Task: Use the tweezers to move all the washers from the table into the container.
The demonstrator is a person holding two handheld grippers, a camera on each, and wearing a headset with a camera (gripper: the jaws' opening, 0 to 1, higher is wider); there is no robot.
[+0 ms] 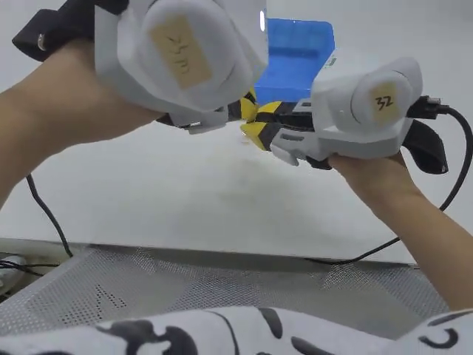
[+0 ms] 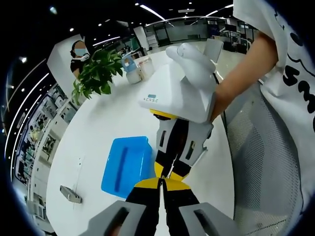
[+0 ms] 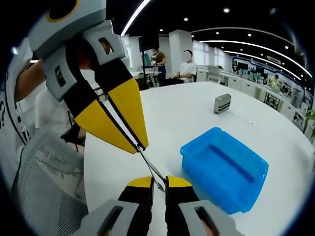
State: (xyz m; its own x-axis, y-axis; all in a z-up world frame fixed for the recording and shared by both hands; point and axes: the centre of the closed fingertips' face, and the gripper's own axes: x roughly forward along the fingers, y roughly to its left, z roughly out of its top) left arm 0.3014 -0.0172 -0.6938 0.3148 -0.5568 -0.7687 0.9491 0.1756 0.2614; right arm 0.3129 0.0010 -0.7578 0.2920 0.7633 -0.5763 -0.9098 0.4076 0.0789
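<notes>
Tweezers (image 3: 150, 167) hang in the air between my two grippers, above the white table (image 3: 197, 113) and just beside the blue container (image 3: 206, 183). The container sits on the table with its open top up, and its inside looks plain blue. My left gripper (image 3: 141, 145) comes in from the upper left of the right gripper view, its yellow jaws pressed together and pinching the thin upper end of the tweezers. My right gripper (image 3: 159, 185) has its yellow-tipped jaws drawn close on either side of the other end. Whether they press on it I cannot tell. In the head view the two sets of jaw tips meet in front of the container.
</notes>
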